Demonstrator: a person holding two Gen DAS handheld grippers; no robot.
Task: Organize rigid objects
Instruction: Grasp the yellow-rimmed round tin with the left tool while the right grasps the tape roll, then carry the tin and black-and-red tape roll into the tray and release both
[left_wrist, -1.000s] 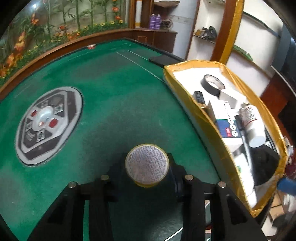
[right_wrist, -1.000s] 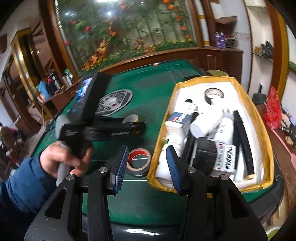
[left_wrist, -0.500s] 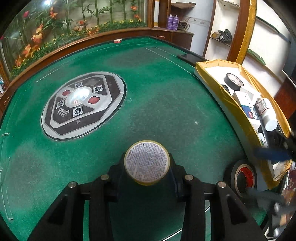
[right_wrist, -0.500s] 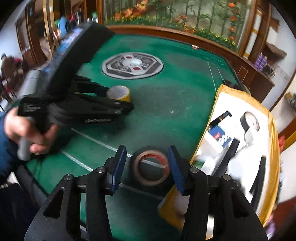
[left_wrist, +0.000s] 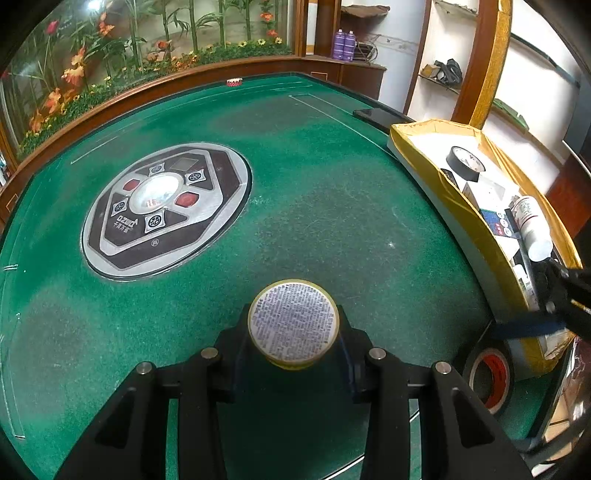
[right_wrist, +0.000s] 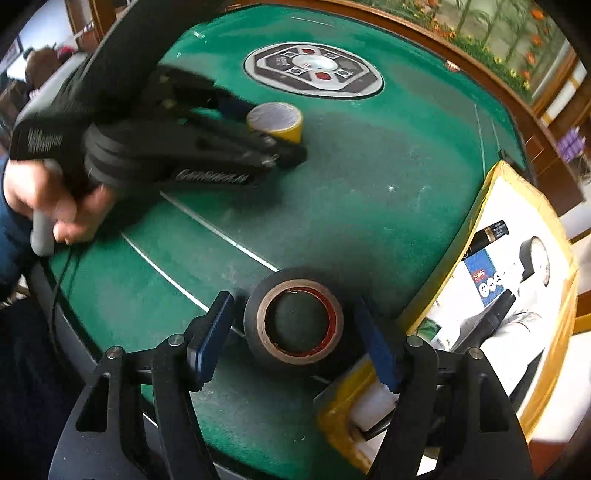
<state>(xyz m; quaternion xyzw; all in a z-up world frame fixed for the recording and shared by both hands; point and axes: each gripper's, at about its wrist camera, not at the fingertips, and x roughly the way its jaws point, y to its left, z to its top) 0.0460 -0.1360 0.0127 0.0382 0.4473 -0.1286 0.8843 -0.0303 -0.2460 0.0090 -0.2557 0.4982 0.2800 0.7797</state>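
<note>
Green felt covers the surface (left_wrist: 332, 206); the yellow-lined box (right_wrist: 491, 192) beside it collects items. The left gripper (left_wrist: 293, 356) fingers clench the yellow jar (left_wrist: 293, 320). The right gripper (right_wrist: 295, 334) fingers, released, straddle the black tape roll (right_wrist: 293, 319) to grasp it.

Yellow-rimmed box (right_wrist: 484, 206) crowds black tape roll (right_wrist: 293, 317) on right; green felt (right_wrist: 369, 177) beyond lies open

Right gripper (right_wrist: 295, 343) fingers (right_wrist: 210, 338) straddle the black tape roll (right_wrist: 293, 321), apart, beside the yellow-lined box (right_wrist: 484, 206).
</note>
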